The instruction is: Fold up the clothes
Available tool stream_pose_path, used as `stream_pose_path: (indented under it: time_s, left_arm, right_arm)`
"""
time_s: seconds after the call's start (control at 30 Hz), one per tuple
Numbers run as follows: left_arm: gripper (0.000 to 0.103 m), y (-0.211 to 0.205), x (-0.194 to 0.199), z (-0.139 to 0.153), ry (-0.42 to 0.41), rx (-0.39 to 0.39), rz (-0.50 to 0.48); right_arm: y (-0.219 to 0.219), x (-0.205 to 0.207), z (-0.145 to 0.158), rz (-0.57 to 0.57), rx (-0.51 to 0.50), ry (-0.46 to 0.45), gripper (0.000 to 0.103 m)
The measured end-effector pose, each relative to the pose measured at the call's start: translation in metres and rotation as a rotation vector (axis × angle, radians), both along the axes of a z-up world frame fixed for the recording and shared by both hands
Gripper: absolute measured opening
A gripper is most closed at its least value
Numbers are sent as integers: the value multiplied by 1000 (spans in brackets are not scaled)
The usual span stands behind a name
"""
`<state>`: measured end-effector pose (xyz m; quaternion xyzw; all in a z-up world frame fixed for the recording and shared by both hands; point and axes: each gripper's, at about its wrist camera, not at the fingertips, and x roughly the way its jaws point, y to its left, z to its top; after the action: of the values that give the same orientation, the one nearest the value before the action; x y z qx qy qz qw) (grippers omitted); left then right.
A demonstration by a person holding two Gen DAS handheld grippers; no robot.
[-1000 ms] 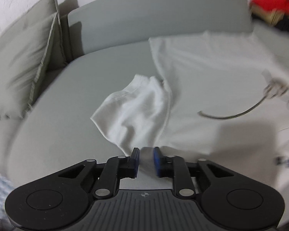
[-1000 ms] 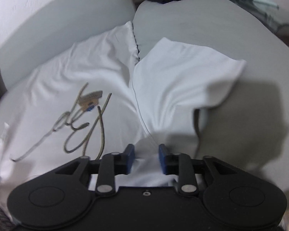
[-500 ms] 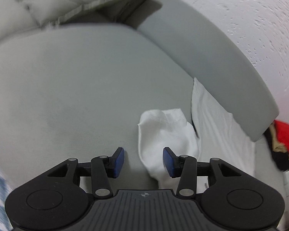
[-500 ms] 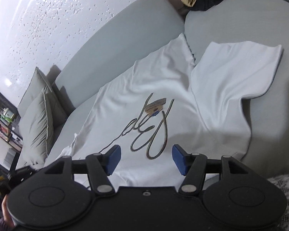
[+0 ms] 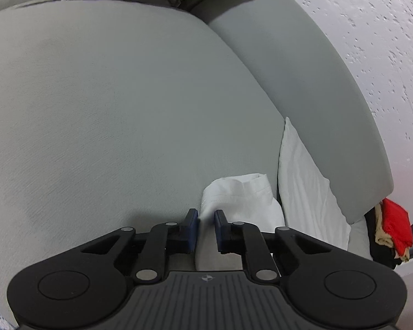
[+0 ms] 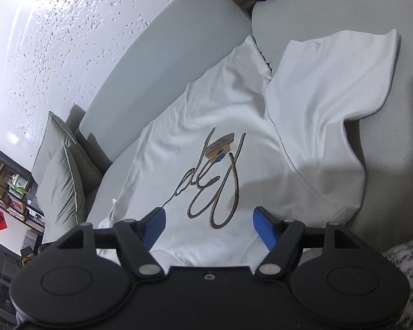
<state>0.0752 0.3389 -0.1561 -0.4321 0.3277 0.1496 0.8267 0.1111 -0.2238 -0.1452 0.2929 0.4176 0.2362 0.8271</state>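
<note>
- Between the blue pads of the left gripper (image 5: 206,229), a fold of the white T-shirt's crumpled sleeve (image 5: 243,200) is being nipped; the jaws are closing and are all but shut, with cloth seen running down between them.
- Just beyond that grip, the sleeve is seen bunched against the shirt's body edge (image 5: 305,181) on the grey sofa seat (image 5: 118,115), so a sideways pull, away from the body, is judged best for drawing it flat.
- Over the shirt's lower chest, the right gripper (image 6: 208,227) is held with jaws wide and opening; nothing is gripped, though the white T-shirt (image 6: 206,126) lies beneath, its looped script print (image 6: 220,189) between the fingers in view.
- Beside the print, the far sleeve (image 6: 333,88) is shown spread flat already.
- Farther out, grey cushions (image 6: 60,178) and a heap of red and dark clothes (image 5: 393,225) are seen well apart from the work.
- A light, level tug is advised, lest the body be dragged askew.
</note>
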Motion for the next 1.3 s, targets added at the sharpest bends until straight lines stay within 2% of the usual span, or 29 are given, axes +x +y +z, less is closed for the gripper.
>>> stream_pose_path:
  time_s: [0.03,0.1,0.17,0.3,0.37,0.4,0.47,0.53,0.57,0.6,0.67,0.7,0.8,0.93,1.03,1.07,1.13,1.2,1.23,1.27,1.3]
  left_arm:
    - [0,-3,-4,4,-16,31,9]
    - [0,-14,-12,15,-29,148,49]
    - [0,-29,-15,26,-4,283,91]
    - [1,-54,-7,39,115,497,122]
    - [6,-59,6,35,208,547,107]
    - [11,-57,9,32,247,554,122]
    - [15,-45,-4,32,243,520,218]
    - [14,-33,-24,34,258,498,374]
    - [13,-28,-32,36,262,481,423]
    - [8,-24,-39,37,262,461,448]
    - [8,-17,-51,39,260,420,499]
    - [11,-15,-53,41,258,416,488]
    - [27,-30,-54,49,200,433,316]
    - [28,-87,-45,60,117,522,17]
    - [31,-141,-31,59,88,676,-180]
    - [32,-158,-26,58,80,732,-238]
    - [33,-187,-12,50,131,821,-300]
    - [34,-197,2,34,230,849,-324]
    - [35,-199,5,27,271,856,-327]
    - [35,-199,5,22,304,865,-325]
    - [35,-201,4,21,332,880,-334]
  right_arm:
    - [0,0,0,-1,1,1,69]
    - [-1,0,0,-3,6,4,70]
    - [-3,0,-1,-7,12,7,70]
    - [-4,0,-1,-10,20,12,70]
    - [-5,0,-1,-10,22,13,70]
    - [-5,-1,-1,-9,22,13,71]
    - [-6,-1,0,-9,26,14,73]
    - [-8,-1,0,-15,34,17,74]
    - [-9,-1,-1,-18,39,19,74]
    - [-10,-1,-1,-21,45,20,74]
    - [-12,-1,-1,-24,55,21,74]
    - [-12,-1,-1,-27,57,19,74]
    - [-13,-2,1,-47,57,0,75]
    - [-18,-6,6,-98,49,-42,72]
    - [-15,-7,10,-141,-25,-72,42]
    - [-11,-7,11,-156,-68,-79,38]
    - [-2,-4,13,-209,-189,-94,38]
    - [7,1,12,-278,-338,-80,38]
    - [11,6,8,-302,-407,-30,38]
    - [12,10,4,-300,-443,14,31]
    - [13,13,1,-294,-471,56,31]
